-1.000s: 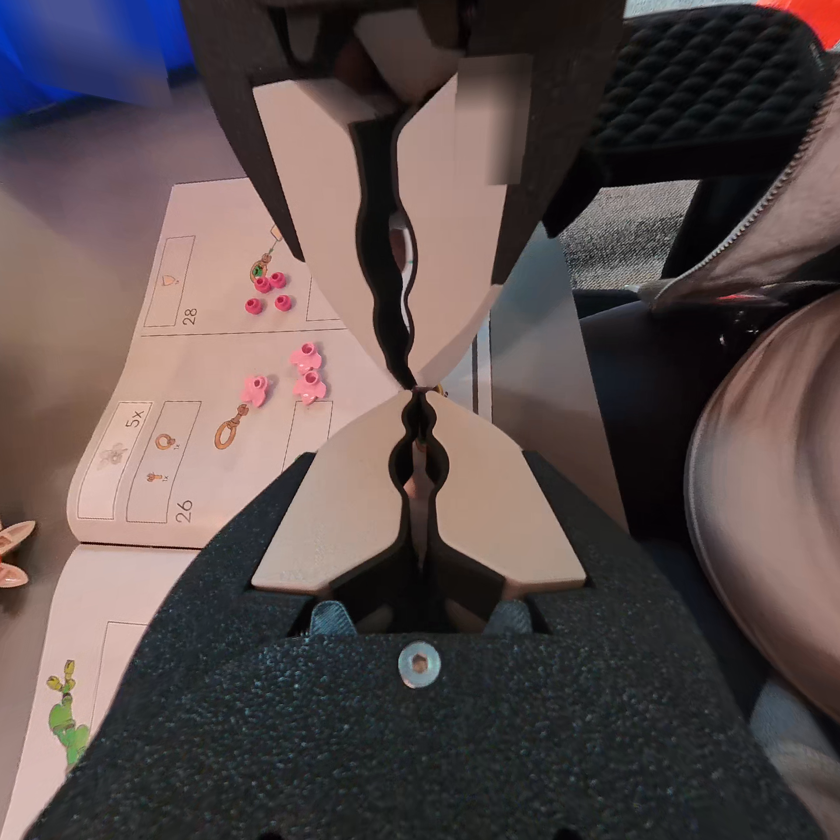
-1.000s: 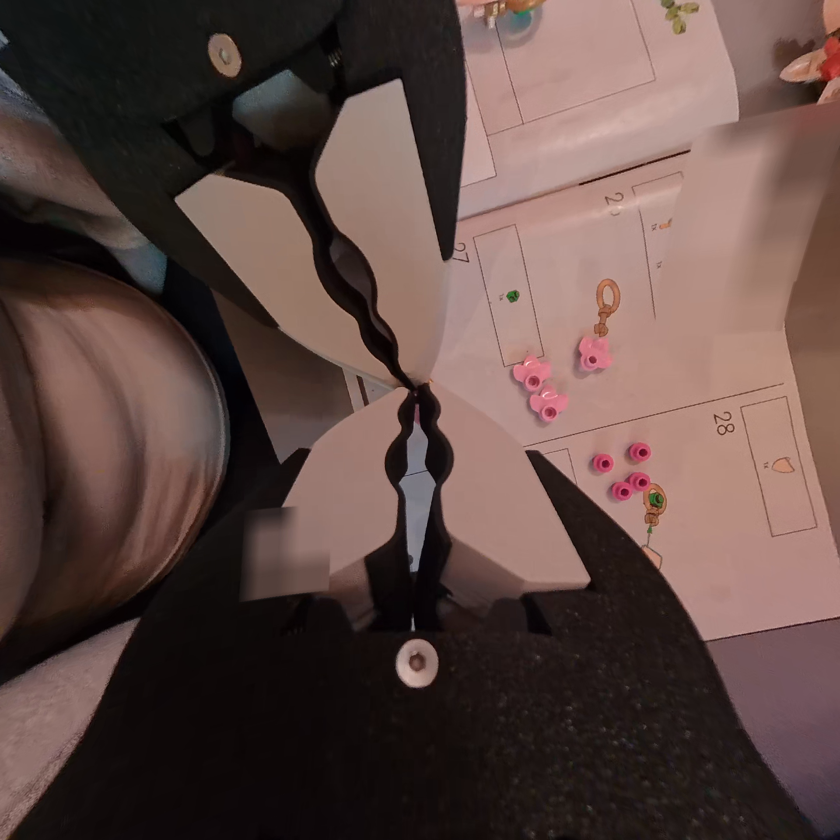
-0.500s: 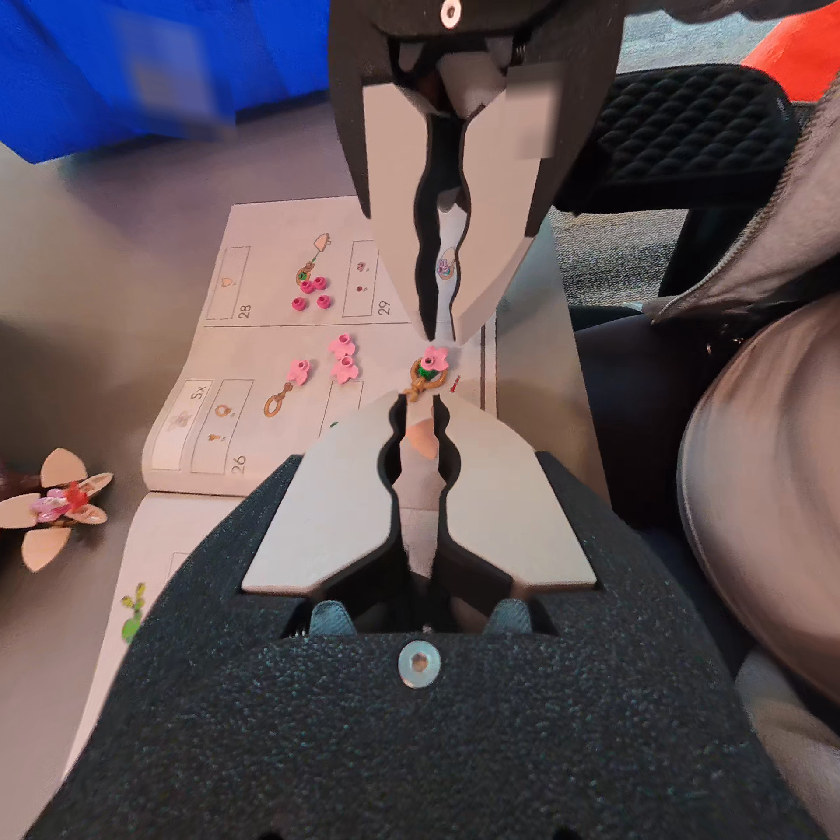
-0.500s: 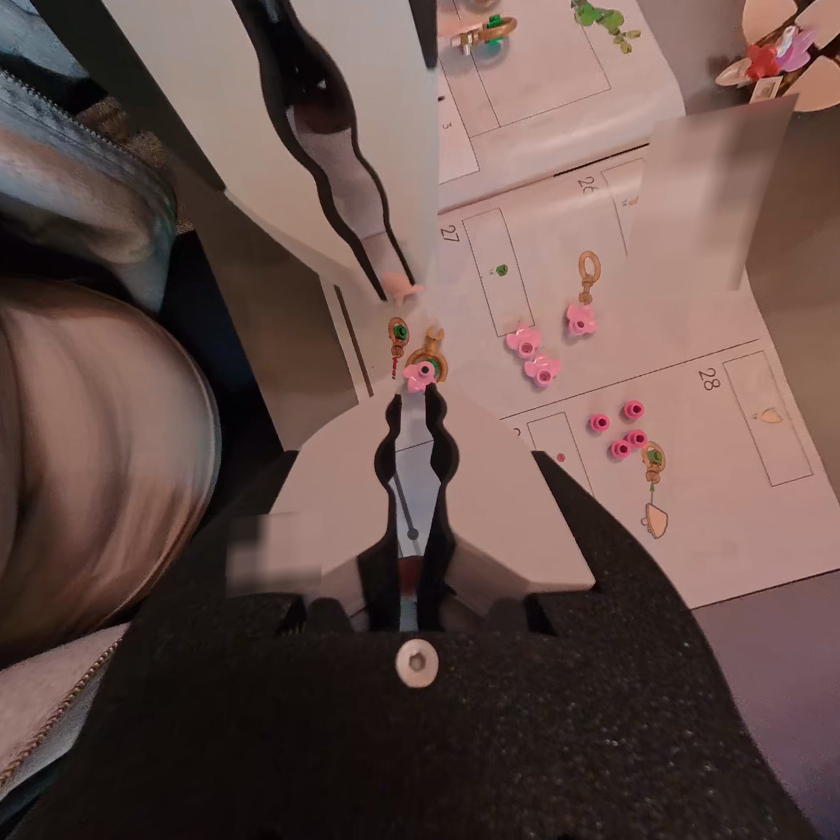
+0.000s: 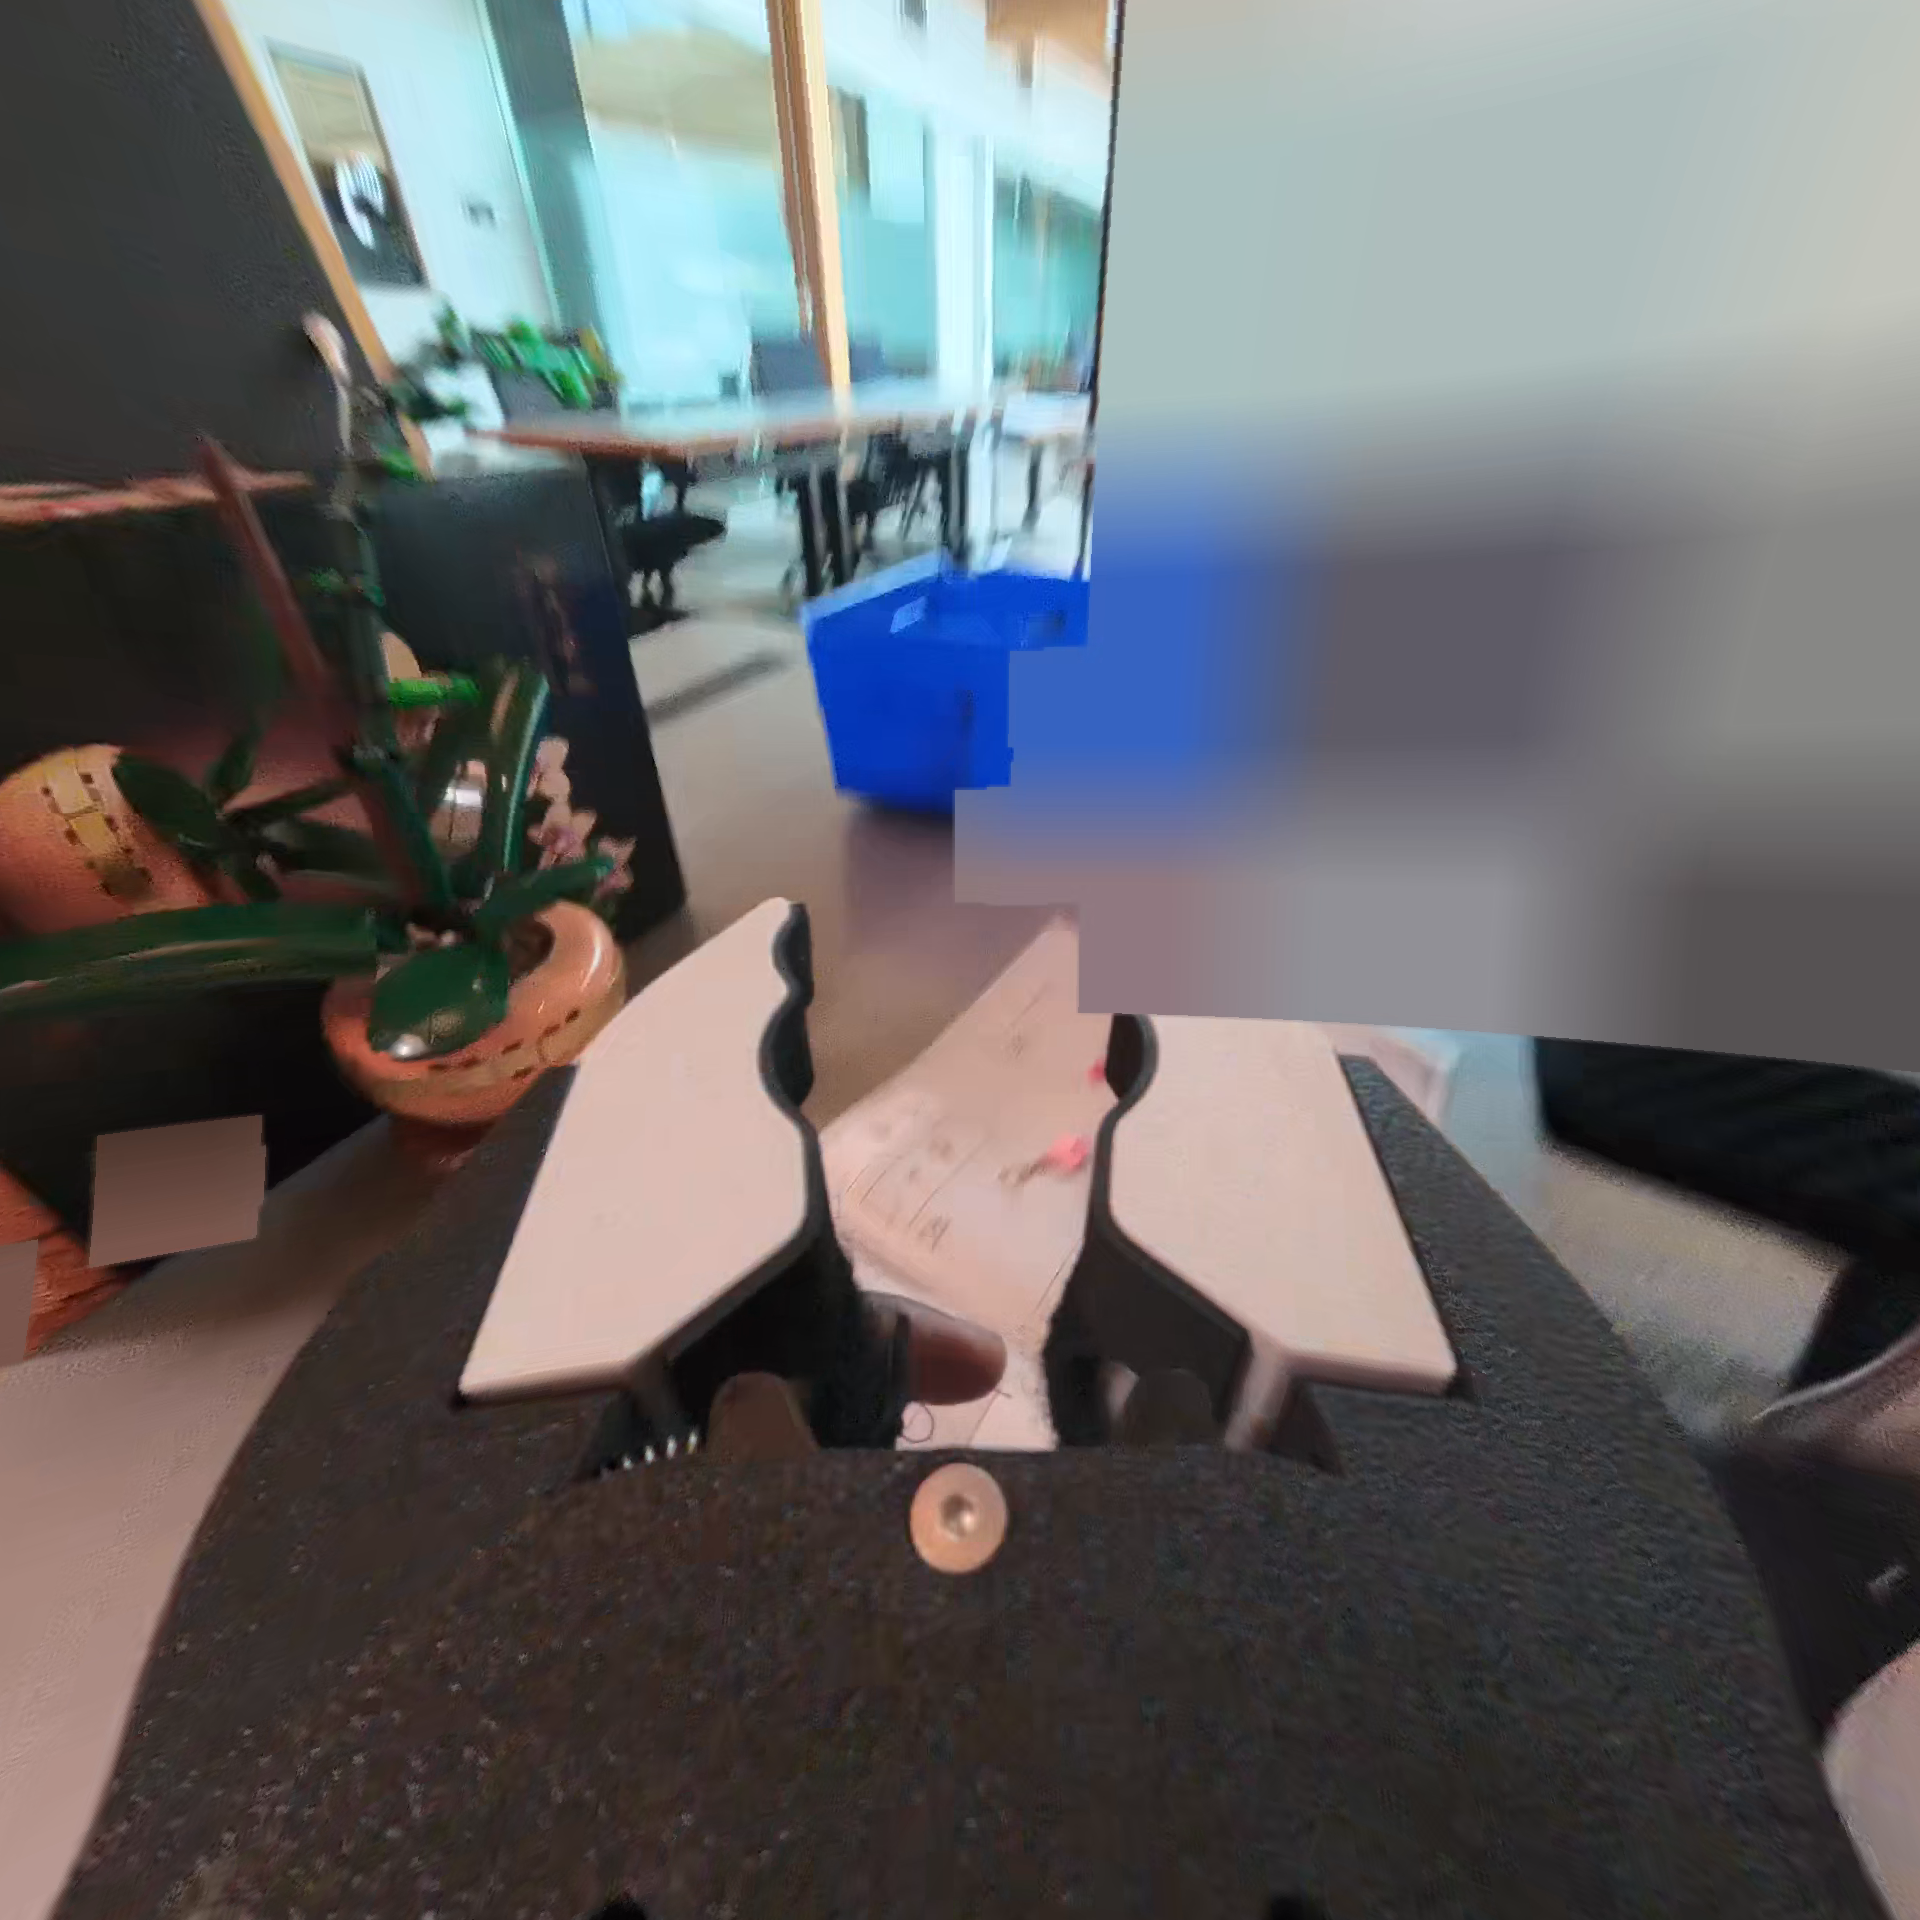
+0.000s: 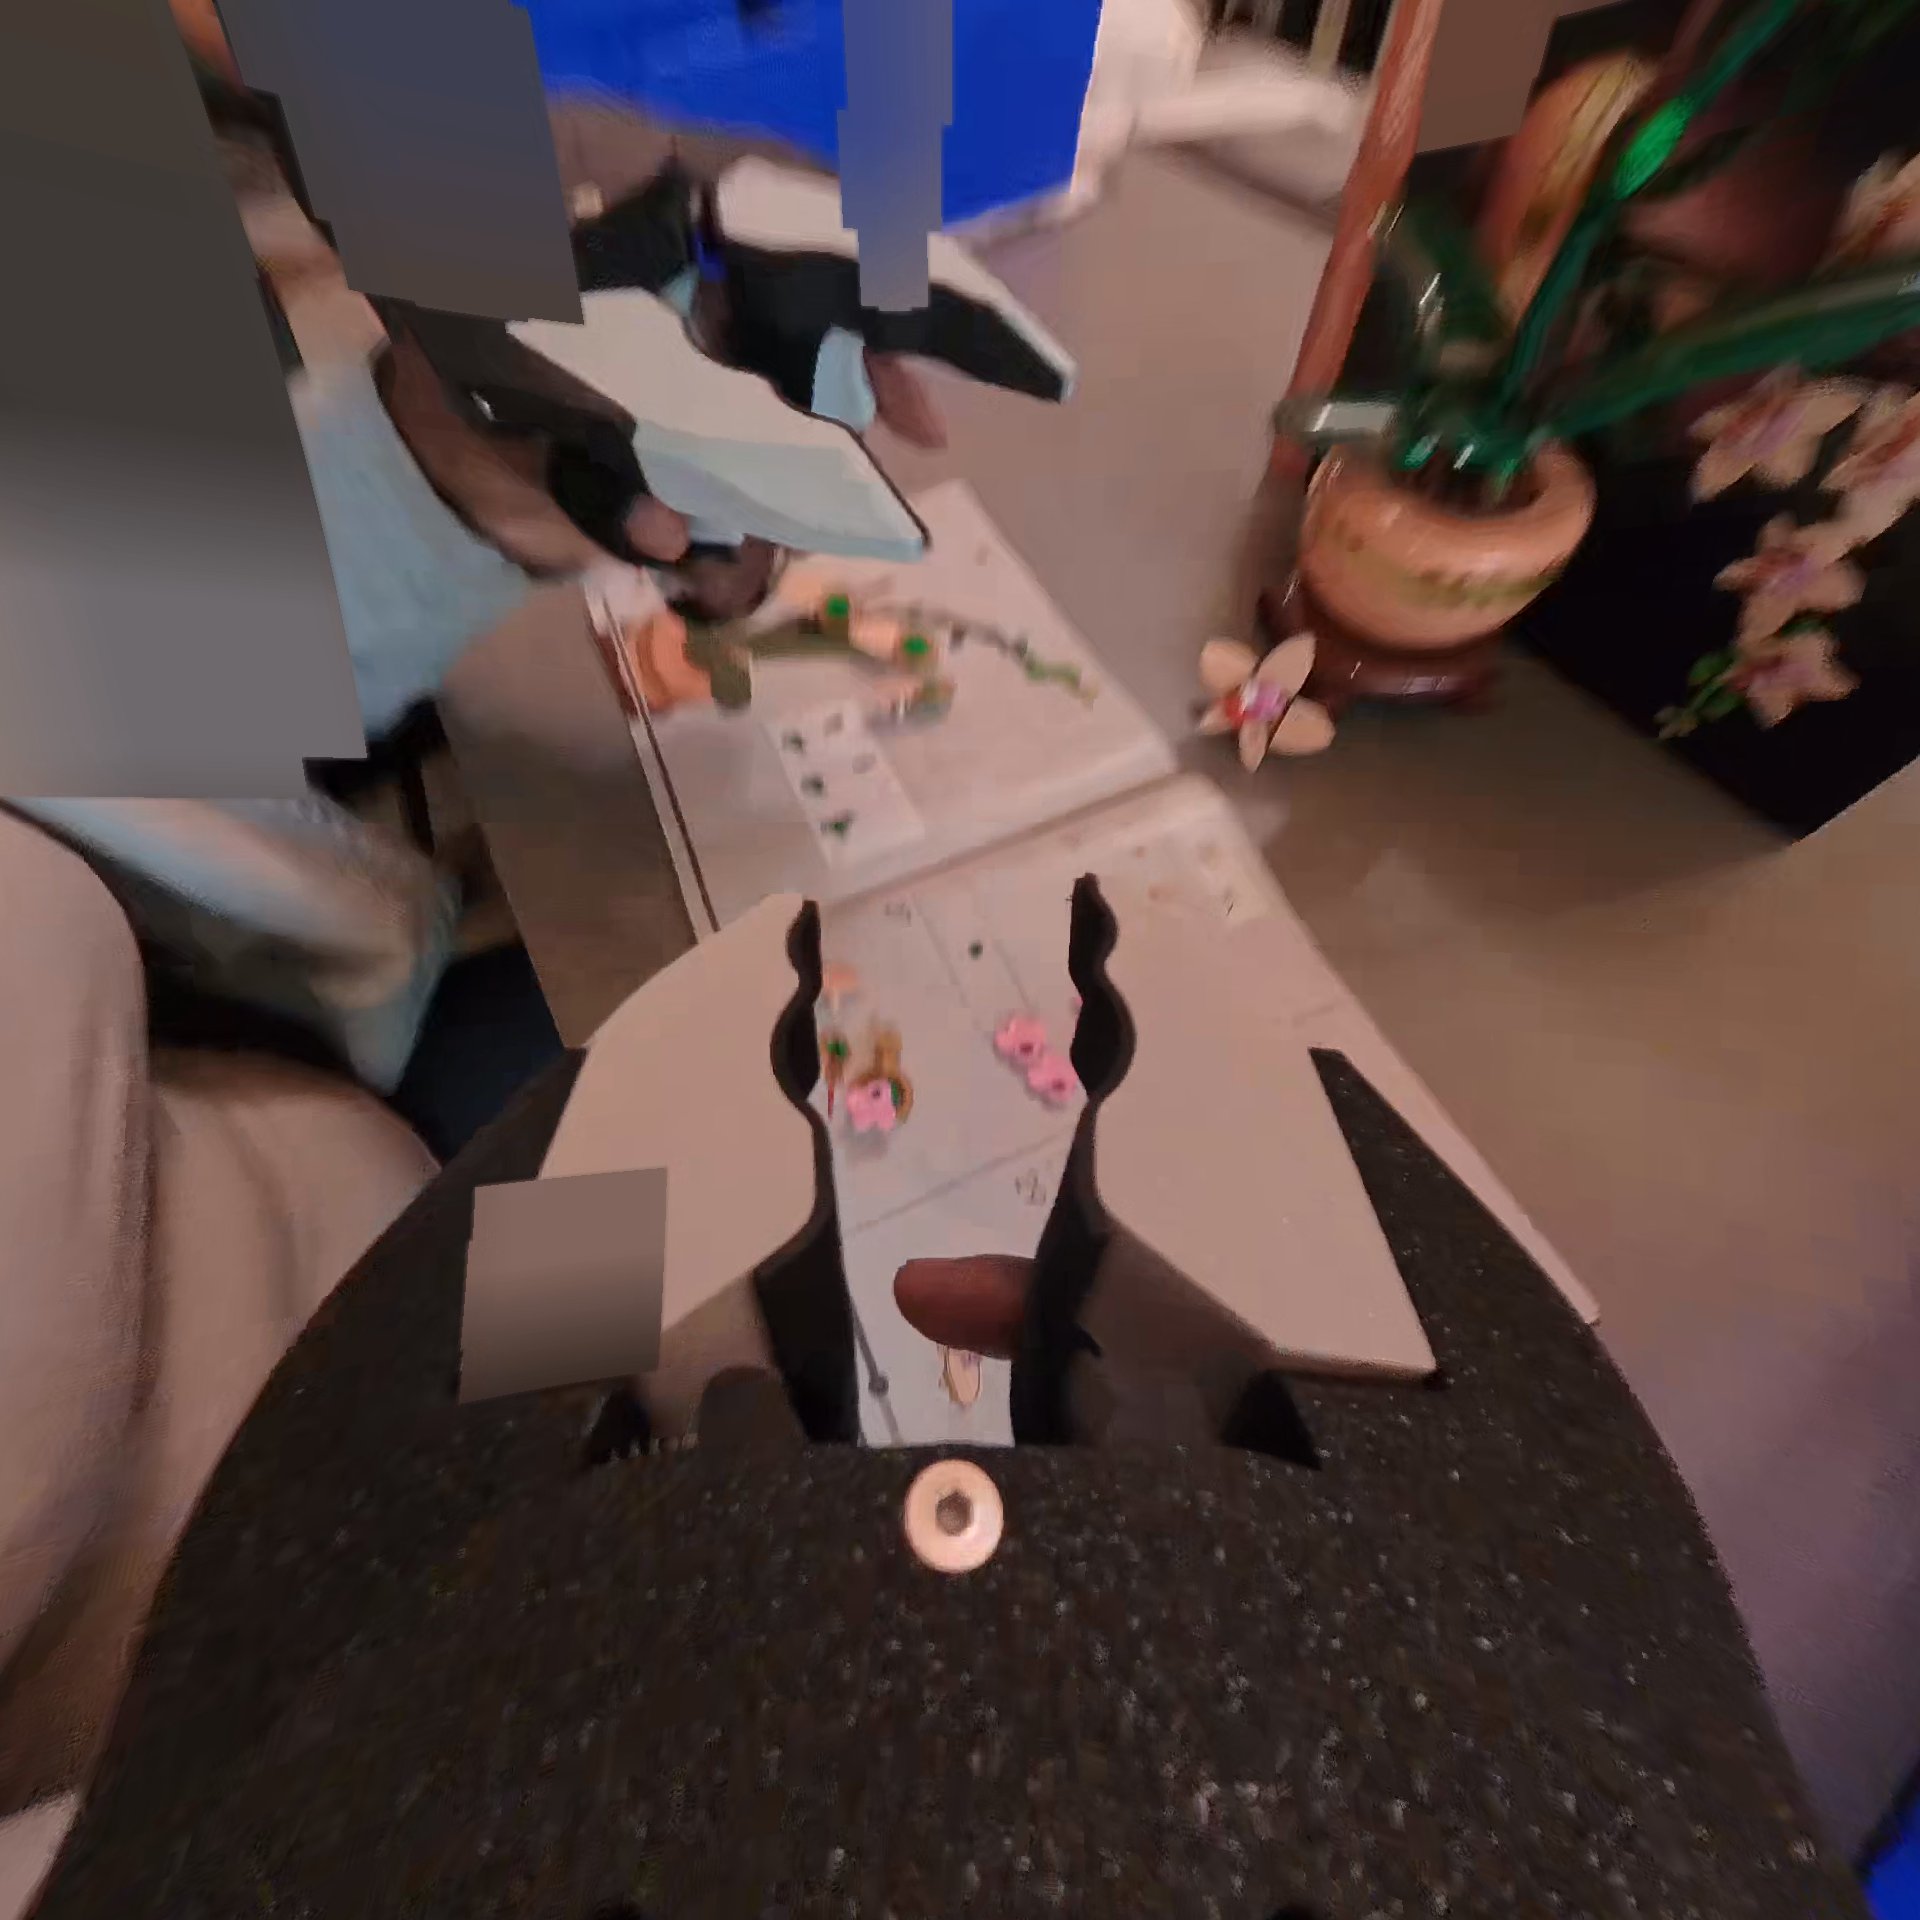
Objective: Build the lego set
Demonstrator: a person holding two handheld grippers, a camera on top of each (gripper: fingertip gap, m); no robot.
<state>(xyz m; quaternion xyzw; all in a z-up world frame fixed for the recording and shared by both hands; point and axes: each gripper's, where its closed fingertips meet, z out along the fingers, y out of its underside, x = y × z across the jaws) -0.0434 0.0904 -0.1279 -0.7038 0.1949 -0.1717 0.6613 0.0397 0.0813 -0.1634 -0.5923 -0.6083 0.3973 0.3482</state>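
Pink flower piece (image 6: 871, 1103) on open booklet (image 6: 1039, 748), seen between right gripper (image 6: 940, 909) jaws, untouched | right: wide, empty | left gripper (image 5: 961, 971): wide, empty, above booklet | risk: views blurred; loose pink pieces (image 6: 1034, 1055) may scatter if knocked.

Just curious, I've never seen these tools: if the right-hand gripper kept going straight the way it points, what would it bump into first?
Probably the open booklet on the table: the right gripper, jaws open and empty, tilts down toward its page with the pink pieces. Depth is blurry.

Both grippers (image 6: 940, 914) now apart, agape
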